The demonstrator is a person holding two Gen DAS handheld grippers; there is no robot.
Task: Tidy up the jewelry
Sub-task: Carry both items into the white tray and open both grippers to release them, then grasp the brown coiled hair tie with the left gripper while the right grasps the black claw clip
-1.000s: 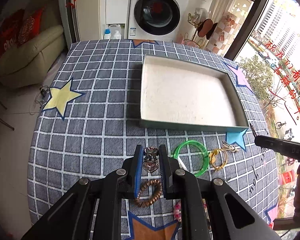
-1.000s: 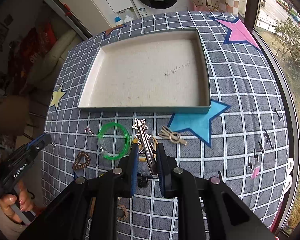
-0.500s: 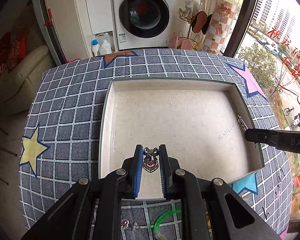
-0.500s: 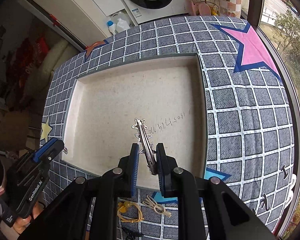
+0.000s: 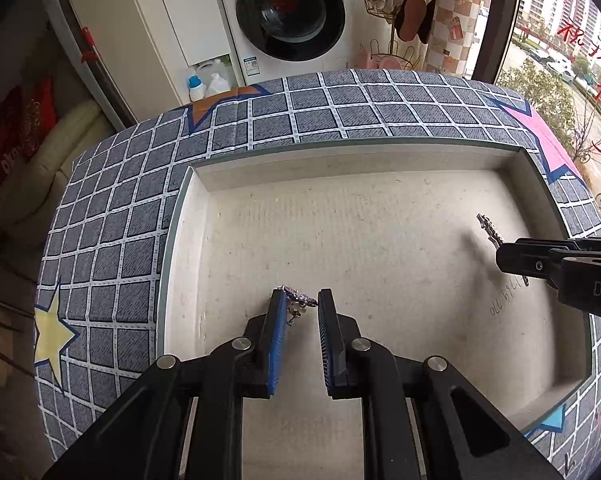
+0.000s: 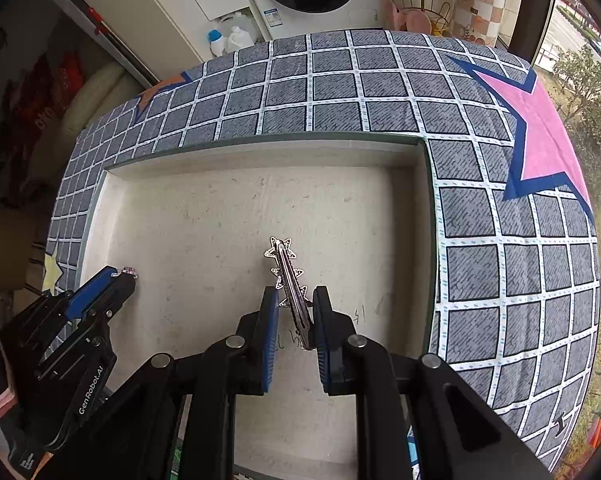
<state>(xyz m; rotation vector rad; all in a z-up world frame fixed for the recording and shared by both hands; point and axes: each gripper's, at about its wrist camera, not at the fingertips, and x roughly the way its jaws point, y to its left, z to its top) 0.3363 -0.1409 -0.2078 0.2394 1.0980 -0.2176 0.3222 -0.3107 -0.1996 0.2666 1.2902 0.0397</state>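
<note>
Both grippers hang low over the white box (image 5: 236, 168) (image 6: 428, 168). My left gripper (image 5: 302, 300) has its jaws parted; the small silver pendant (image 5: 296, 302) lies between the fingertips, leaning on the left pad. My right gripper (image 6: 294, 294) has its jaws slightly parted too; the silver star hair clip (image 6: 286, 272) lies between them, leaning on the right pad and pointing forward over the box floor. The clip also shows in the left wrist view (image 5: 488, 230), at the tip of the right gripper (image 5: 512, 258). The left gripper shows in the right wrist view (image 6: 116, 284).
The box sits on a table with a grey checked cloth (image 5: 340, 108) with star prints. Behind the table stand a washing machine (image 5: 292, 16), detergent bottles (image 5: 208, 84) and a wire rack (image 5: 400, 20). A sofa (image 5: 60, 152) is at left, a window at right.
Both grippers carried their pieces from the near cloth over the box and lowered into it. Both pairs of jaws have now parted, and the pendant has tipped over between the left fingers.
</note>
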